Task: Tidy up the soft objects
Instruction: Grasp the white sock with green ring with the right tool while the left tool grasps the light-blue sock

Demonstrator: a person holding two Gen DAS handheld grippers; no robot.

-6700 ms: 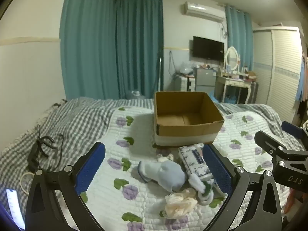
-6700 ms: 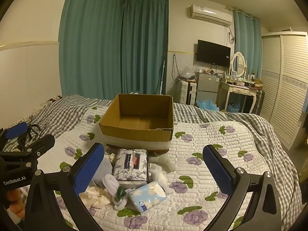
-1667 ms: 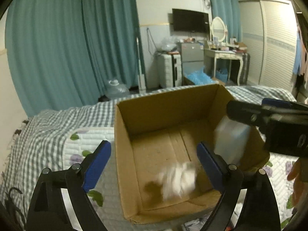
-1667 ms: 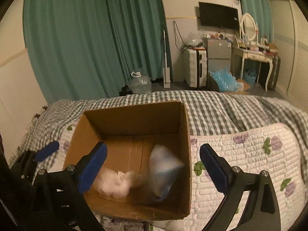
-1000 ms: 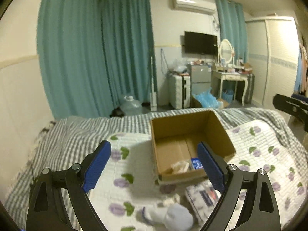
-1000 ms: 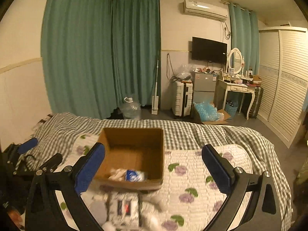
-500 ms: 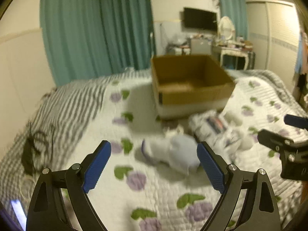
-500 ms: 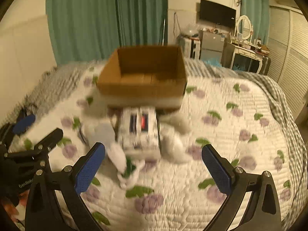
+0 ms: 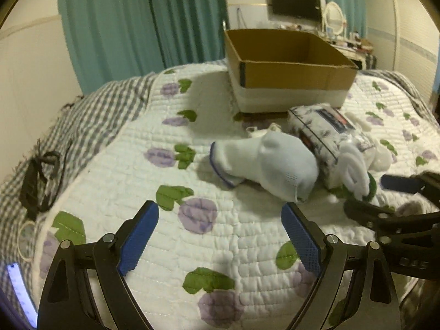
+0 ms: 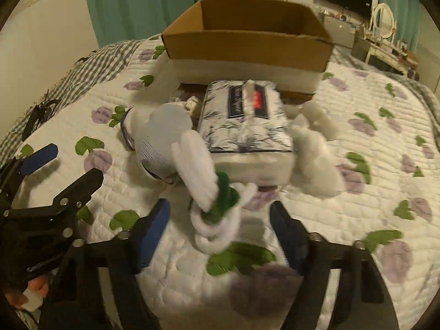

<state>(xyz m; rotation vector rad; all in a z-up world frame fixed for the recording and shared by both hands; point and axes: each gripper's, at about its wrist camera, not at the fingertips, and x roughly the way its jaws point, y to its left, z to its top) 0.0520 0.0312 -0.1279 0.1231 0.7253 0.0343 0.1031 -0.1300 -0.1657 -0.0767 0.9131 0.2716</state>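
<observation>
A pale blue sock bundle lies on the quilt, just ahead of my open, empty left gripper. Beside it lie a patterned tissue pack and a white and green knotted rope toy. My right gripper is open with its fingers either side of the rope toy, low over the quilt. The cardboard box stands behind the pile; its inside is hidden from here. White fluffy pieces lie to the right of the tissue pack.
The flowered quilt covers the bed, with a grey checked blanket at the left. A black cable tangle lies at the left edge. A lit phone shows at bottom left. Teal curtains and furniture stand beyond.
Both grippers have dropped from above the box to the pile on the quilt. The right gripper now straddles the rope toy; the left has come close to the sock bundle.
</observation>
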